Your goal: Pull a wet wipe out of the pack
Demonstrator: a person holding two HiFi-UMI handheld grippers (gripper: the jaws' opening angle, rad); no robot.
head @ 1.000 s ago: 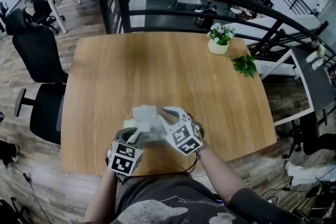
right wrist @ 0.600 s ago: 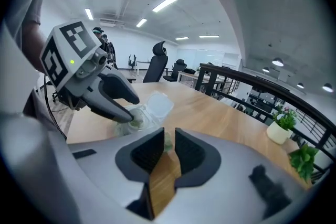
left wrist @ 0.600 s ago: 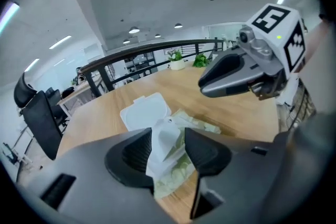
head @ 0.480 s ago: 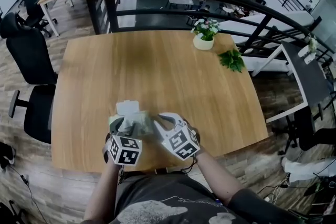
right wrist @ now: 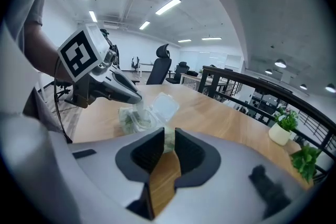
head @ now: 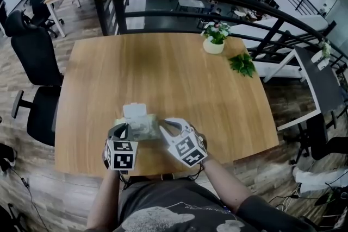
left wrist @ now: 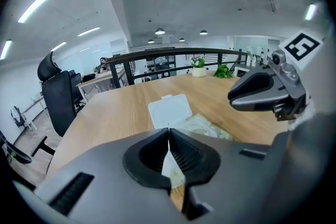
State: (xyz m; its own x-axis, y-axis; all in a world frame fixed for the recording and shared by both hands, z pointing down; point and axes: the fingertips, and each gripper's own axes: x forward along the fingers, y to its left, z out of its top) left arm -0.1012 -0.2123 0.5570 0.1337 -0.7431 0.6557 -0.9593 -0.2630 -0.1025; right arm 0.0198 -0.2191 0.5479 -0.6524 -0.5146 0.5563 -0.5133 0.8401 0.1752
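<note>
Wet wipe pack [head: 142, 126], lid [head: 135, 111] open, near table's [head: 163, 73] front edge, end clamped by right gripper [right wrist: 167, 139]. Wipe [left wrist: 170, 168] tip pinched in left gripper's [left wrist: 168, 136] just-closing jaws. Grasp apparently made; pull-out not yet done.

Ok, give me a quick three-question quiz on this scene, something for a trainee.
1. True or false: the lid of the wipe pack is closed.
2. What is pinched in the left gripper? A) the lid B) a wet wipe C) nothing
3. Which gripper steadies the pack?
Key: 1 false, the lid stands open. 2 B, the wet wipe; the jaws have just closed on it. 3 the right gripper, shut on the pack's end.
</note>
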